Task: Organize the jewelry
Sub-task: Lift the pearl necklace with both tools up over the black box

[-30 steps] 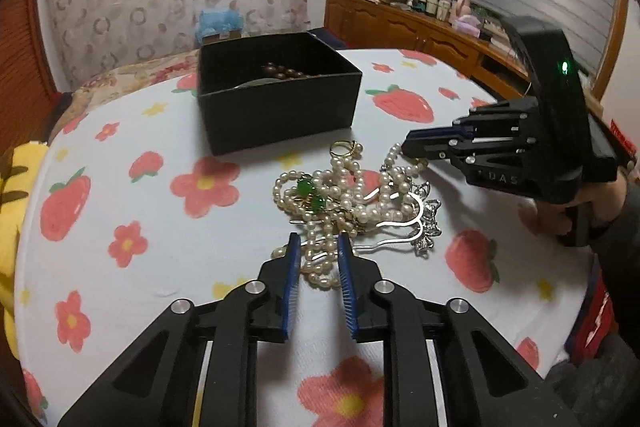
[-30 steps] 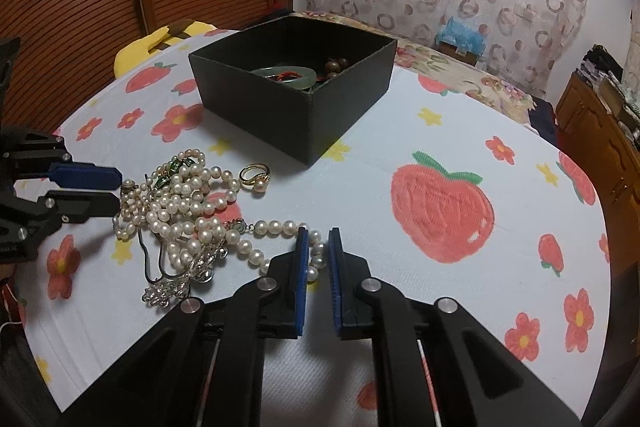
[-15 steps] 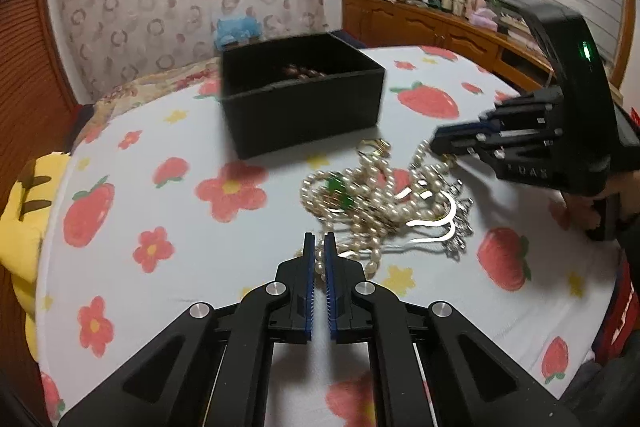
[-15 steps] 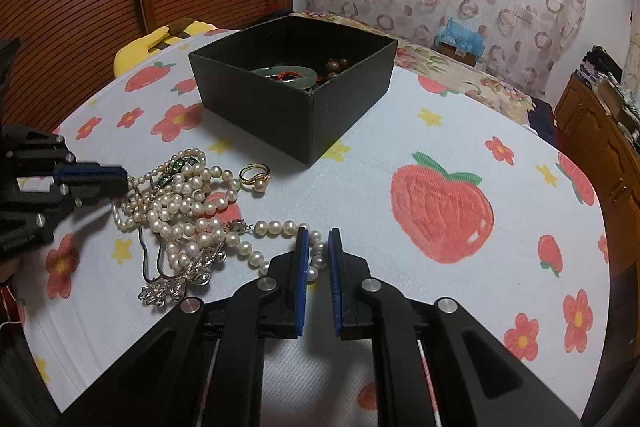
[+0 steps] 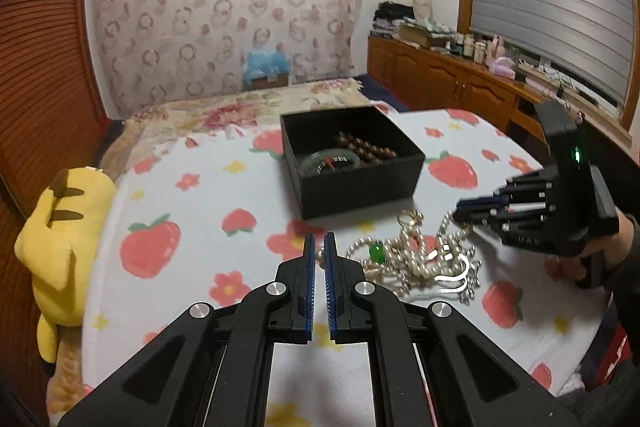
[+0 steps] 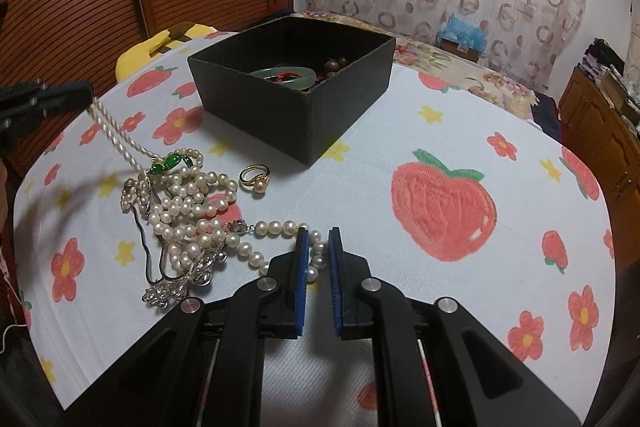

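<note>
A tangle of pearl necklaces point(image 6: 192, 203) with a green pendant point(image 6: 168, 163) and a silver hairpin point(image 6: 168, 287) lies on the strawberry tablecloth point(image 6: 440, 131). Beside it rests a gold pearl ring point(image 6: 255, 179). My left gripper point(image 6: 86, 97) is shut on a thin small-pearl strand point(image 6: 116, 139), which stretches taut from the pile up to it. My right gripper point(image 6: 318, 233) is shut on the large-pearl necklace point(image 6: 276, 227) at the pile's near end. Behind stands the open black box point(image 6: 256, 115) holding a jade bangle point(image 6: 288, 75) and brown beads point(image 6: 336, 63).
A yellow plush toy point(image 5: 60, 239) leans at the table's left edge. A wooden cabinet point(image 5: 440, 79) with clutter runs along the far right wall. A person's hand point(image 5: 568, 267) grips the right gripper's handle at the right table edge.
My left gripper closed on the thin pearl strand, then rose and drew back from the pile, pulling the strand taut. The right gripper stayed put on the large pearls.
</note>
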`<state>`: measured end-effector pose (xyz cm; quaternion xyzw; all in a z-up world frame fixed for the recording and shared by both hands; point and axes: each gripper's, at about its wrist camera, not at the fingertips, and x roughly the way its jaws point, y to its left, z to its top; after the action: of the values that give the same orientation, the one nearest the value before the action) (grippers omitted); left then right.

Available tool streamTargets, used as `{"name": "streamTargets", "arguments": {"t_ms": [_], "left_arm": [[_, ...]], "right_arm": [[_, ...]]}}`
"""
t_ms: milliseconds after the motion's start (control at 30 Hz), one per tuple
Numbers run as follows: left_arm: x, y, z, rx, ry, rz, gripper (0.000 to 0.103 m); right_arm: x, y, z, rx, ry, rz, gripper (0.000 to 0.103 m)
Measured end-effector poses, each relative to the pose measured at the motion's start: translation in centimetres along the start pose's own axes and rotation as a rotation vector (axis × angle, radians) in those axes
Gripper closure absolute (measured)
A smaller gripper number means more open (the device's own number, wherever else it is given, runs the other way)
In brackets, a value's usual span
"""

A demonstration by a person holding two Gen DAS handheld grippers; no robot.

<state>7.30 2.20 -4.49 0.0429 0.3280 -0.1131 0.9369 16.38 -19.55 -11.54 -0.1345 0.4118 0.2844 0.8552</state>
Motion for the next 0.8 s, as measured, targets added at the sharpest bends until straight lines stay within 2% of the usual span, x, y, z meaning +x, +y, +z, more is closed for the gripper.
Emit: {"name": "streamTargets", "arguments": {"t_ms": [167,233,533,800], "left_arm": [[-1.1,0.7,1.6,-0.005,-0.048,0.021,0.099],[-1.5,1.0,2.2,-0.002,-0.060,0.030,0.099],[-2.7,1.3,4.5,0.009,-0.110,0.045,0.099],[-3.2,0.2,6.3,0.046,-0.138,0.048,0.099]], "right_arm": [[0.0,0.2,0.0,-0.010,0.000,-0.010,0.095],[-0.1,0.1,0.1,-0.014,-0.007,-0.044,0.095],[-4.7,-1.5,3.1,0.027,-0.144,-0.080,0.095],[-9.4,0.0,6.1,-0.018,-0.265,-0.071,0.095]]}}
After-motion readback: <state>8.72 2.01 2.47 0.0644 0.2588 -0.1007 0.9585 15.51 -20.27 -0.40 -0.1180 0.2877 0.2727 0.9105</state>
